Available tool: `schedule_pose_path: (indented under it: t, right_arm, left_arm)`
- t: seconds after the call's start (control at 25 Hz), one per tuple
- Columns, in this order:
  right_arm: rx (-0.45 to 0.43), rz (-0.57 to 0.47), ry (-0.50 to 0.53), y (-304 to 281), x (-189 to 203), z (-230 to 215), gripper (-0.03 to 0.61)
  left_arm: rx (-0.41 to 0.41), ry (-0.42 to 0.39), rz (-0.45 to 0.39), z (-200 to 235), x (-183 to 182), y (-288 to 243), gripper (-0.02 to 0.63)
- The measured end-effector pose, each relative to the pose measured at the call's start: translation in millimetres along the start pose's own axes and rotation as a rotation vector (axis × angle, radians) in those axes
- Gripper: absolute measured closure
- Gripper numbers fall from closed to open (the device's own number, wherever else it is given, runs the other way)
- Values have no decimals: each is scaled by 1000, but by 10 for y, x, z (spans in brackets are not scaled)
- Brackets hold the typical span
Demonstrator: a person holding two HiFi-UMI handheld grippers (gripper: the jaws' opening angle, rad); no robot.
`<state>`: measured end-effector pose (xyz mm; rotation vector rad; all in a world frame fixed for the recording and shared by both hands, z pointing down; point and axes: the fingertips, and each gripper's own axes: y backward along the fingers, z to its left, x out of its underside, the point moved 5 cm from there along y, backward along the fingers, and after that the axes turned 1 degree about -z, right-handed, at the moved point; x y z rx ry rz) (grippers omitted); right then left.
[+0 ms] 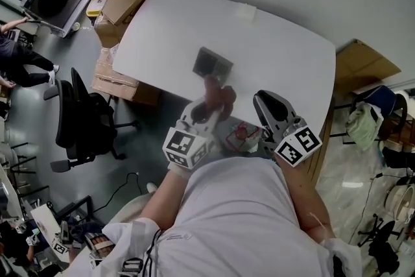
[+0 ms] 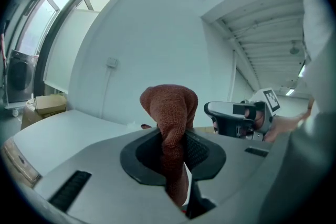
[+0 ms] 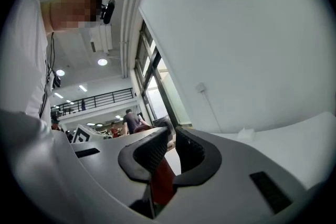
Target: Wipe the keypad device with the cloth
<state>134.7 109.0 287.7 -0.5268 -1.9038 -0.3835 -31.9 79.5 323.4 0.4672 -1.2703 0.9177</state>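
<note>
The white shirt (image 1: 240,217) is filling the bottom of the head view, and just ahead of it both grippers are hanging side by side over the near side of the bench (image 1: 285,42). The left gripper (image 1: 209,112) is clamping the cloth (image 1: 222,99), with its jaws squeezing the middle, a rust-brown fold bulging up past the tips and a tail hanging below. The right gripper (image 1: 267,106) is carrying nothing I can make out; its jaws are drawn almost together, with only a slit between the pads. The keypad device (image 1: 212,65) is lying flat out on the bench, ahead of and below both sets of jaws. It's sitting almost straight in line with the cloth, so the left hand is looking the nearer, with the right standing off to the side. Its longer side seems to be running across the view, slanting down to the right, though it's small here. I'd judge the coming move is calling for a reach forward and down. Room is looking generous, with bare bench all round the device. A small pale thing (image 1: 246,12) is sitting well apart near the far edge, and a red-and-white thing (image 1: 243,136) is showing between the grippers that I can't identify.
</note>
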Motion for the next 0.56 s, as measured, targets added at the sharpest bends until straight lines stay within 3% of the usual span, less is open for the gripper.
schedule_pose_path:
  t: [0.56]
  right_arm:
    - [-28,7,189,14,-139,20,520]
  left_arm:
    - [-40,-84,-53,-82,-173,1,551]
